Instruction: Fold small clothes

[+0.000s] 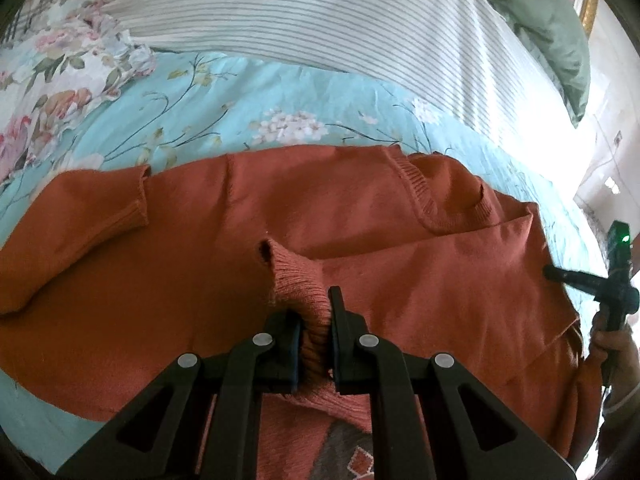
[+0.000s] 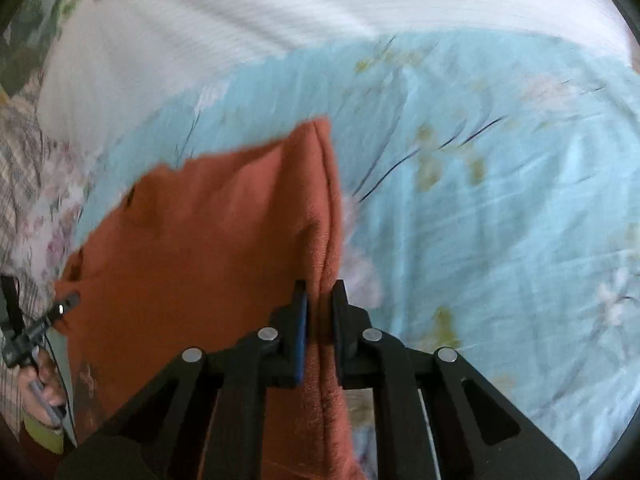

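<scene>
Left gripper clamped on ribbed cuff of rust-orange knit sweater; right gripper pinching its folded edge. Pale blue floral bedsheet wide open beyond.

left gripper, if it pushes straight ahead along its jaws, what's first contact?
The orange sweater itself. The left gripper is already shut on a ribbed cuff, and the sweater's body lies flat on the floral bedsheet just beyond. Depth is unclear.

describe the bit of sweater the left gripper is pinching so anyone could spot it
On the floral blue bedsheet lies a rust-orange sweater. The left gripper is shut on its ribbed cuff, which stands bunched and ridged against the smooth knit.
</scene>
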A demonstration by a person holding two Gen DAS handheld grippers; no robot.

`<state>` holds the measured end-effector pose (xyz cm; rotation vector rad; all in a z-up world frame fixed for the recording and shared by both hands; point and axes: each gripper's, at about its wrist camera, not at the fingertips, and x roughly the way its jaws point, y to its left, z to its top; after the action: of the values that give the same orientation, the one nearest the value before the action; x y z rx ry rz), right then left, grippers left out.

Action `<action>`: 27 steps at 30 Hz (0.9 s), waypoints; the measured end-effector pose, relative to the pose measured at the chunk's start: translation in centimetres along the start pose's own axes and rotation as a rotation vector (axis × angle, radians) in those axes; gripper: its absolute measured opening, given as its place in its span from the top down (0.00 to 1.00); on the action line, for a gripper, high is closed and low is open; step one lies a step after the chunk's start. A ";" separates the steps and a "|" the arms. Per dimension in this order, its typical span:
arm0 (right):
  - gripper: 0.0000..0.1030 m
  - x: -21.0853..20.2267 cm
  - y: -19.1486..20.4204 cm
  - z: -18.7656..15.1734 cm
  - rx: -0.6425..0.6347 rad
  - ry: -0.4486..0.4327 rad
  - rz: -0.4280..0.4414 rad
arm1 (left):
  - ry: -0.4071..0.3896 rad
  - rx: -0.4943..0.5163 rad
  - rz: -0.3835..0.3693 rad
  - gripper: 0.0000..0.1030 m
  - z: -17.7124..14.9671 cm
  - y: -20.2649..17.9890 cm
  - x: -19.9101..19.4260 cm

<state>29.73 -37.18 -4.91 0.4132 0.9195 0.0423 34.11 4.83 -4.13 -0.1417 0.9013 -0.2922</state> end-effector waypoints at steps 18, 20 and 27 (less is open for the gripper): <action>0.59 0.4 5.3 -5.0 -0.091 0.079 -0.021 | 0.038 -0.036 0.036 0.80 -3.1 3.1 -2.4; 0.59 0.0 4.1 -5.3 -0.025 0.068 0.013 | 0.027 -0.037 0.056 0.77 -3.3 3.6 -3.3; 0.48 -4.0 5.3 -7.2 -0.012 0.050 0.138 | -0.040 -0.090 0.152 0.40 -1.3 7.3 -5.6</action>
<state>22.40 -30.75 -3.82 0.4661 0.9381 0.1851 31.15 13.48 -2.48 -0.1608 0.8805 -0.1072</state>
